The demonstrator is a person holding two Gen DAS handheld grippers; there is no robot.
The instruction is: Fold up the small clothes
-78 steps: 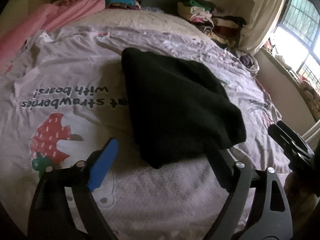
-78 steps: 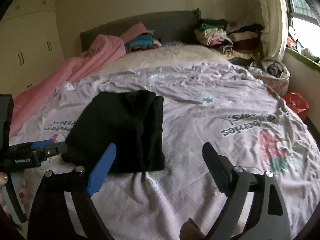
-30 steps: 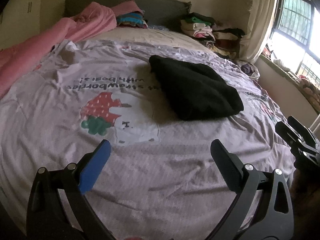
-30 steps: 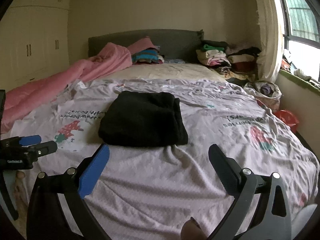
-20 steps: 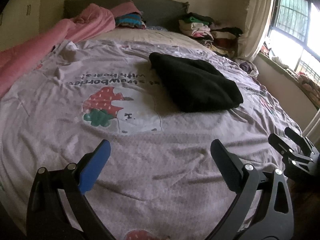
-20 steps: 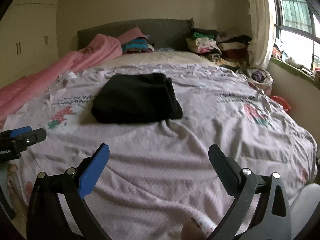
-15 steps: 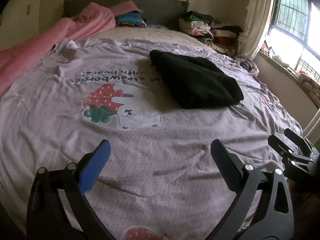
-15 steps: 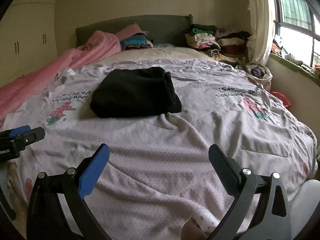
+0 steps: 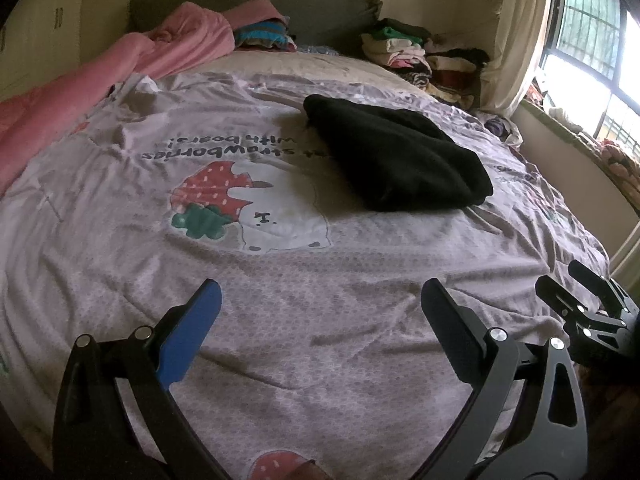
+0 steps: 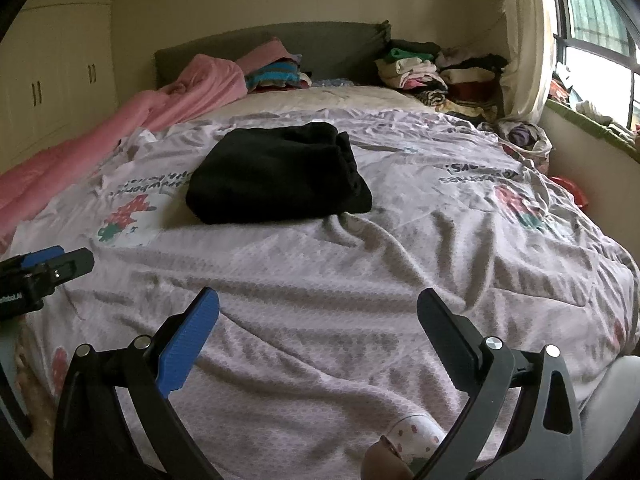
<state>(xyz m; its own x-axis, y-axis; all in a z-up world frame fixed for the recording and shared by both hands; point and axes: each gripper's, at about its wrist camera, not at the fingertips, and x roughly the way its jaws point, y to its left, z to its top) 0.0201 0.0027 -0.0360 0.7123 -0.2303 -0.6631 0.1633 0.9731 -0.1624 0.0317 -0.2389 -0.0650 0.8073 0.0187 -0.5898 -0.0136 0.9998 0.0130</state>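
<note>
The folded black cloth [image 10: 276,174] is seen at 12 o'clock on the bed sheet [image 10: 360,280] — both the left gripper [image 9: 320,312] and right gripper [image 10: 318,316] are held wide apart, empty.

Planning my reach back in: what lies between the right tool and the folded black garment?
Only bare, wrinkled bedspread, seen in the right wrist view. The right tool hangs open over it, and the folded black garment lies farther up the bed with nothing else on that stretch.
</note>
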